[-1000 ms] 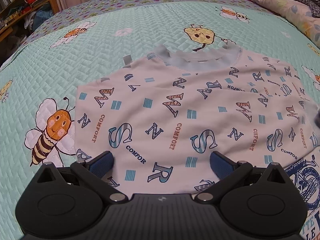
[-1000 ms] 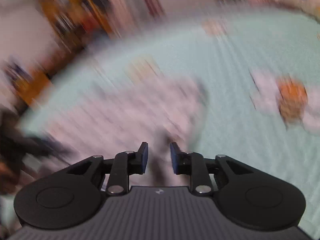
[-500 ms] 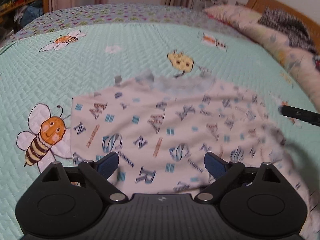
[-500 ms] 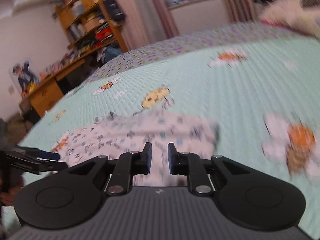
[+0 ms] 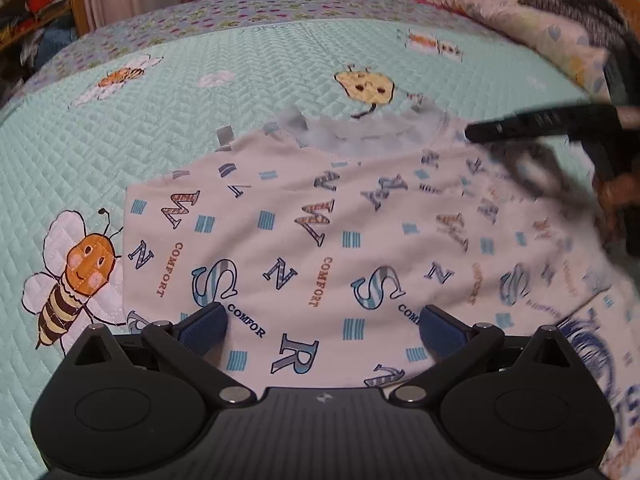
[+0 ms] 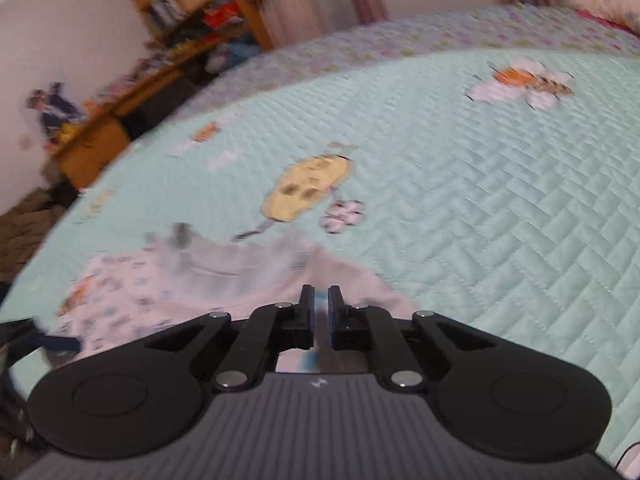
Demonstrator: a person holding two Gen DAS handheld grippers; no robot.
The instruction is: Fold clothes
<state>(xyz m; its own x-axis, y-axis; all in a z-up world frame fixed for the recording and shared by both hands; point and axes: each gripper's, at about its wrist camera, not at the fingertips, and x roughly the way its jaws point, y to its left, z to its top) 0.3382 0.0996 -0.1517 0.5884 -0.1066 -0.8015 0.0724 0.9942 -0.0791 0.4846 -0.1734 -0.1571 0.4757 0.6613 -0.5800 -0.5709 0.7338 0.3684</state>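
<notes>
A white shirt (image 5: 320, 240) printed with letters and "COMFORT" lies flat on the bed, its grey-blue collar (image 5: 360, 136) at the far end. My left gripper (image 5: 324, 328) hovers over the shirt's near part. Its jaws are wide and opening, with nothing pressed between the blue pads (image 5: 208, 326). My right gripper (image 6: 321, 306) has narrow, closing jaws with pale shirt fabric (image 6: 224, 280) in the gap. In the left wrist view its black finger (image 5: 520, 126) reaches over the shirt's blurred right shoulder.
The mint quilt (image 5: 200, 120) with bee pictures spreads all round the shirt. Pillows (image 5: 500, 4) and a dark garment (image 5: 580, 4) lie at the headboard. Another blue-printed cloth (image 5: 600, 360) sits at the shirt's near right. Shelves (image 6: 192, 12) stand beyond the bed.
My right gripper has moved across the shirt's right side toward the collar, and the fabric there now blurs with motion. The left gripper stays open over the same spot.
</notes>
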